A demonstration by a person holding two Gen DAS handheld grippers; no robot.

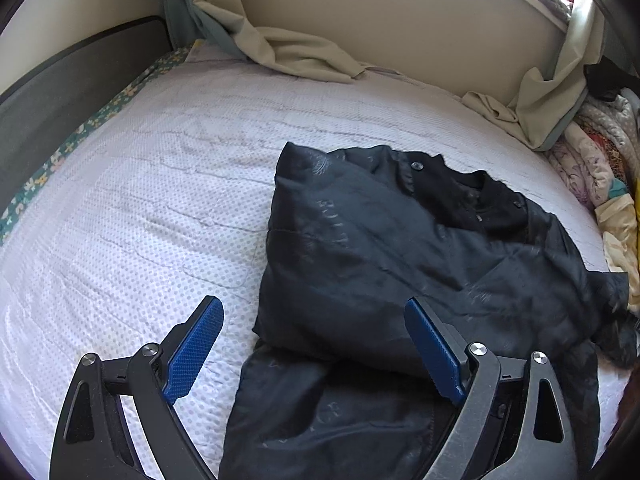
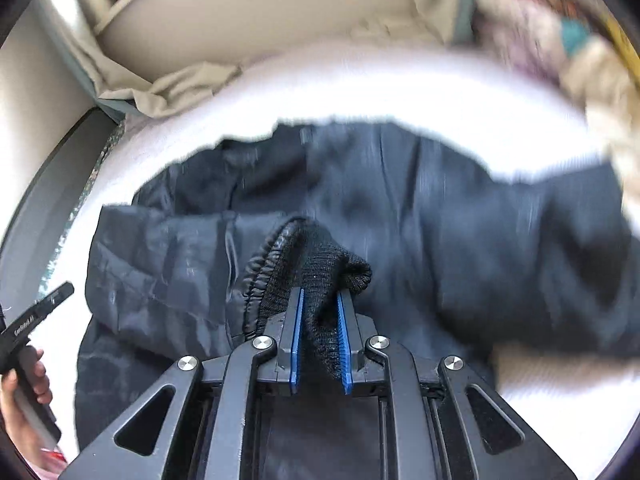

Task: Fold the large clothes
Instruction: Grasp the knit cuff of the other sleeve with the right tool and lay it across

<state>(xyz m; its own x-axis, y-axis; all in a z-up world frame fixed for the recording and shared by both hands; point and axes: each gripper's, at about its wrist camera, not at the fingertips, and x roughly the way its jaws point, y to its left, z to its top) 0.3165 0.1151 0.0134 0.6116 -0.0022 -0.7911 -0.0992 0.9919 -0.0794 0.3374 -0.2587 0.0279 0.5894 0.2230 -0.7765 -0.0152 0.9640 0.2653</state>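
white dotted bed cover (image 1: 140, 200) fills most of the view, floral sheet edge (image 1: 80, 128) along its left side beside a dark grey bed frame (image 1: 72, 72); beige curtain (image 1: 304, 56) bunched at the far edge by the wall; pile of patterned bedding (image 1: 600, 168) heaped at right

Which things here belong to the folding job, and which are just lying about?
Part of the job:
- black jacket
- its knit cuff, clamped in the right gripper
- left gripper, open above the jacket
- white dotted bed cover underneath

Lying about:
- beige sheet by the wall
- pile of patterned bedding at the edge
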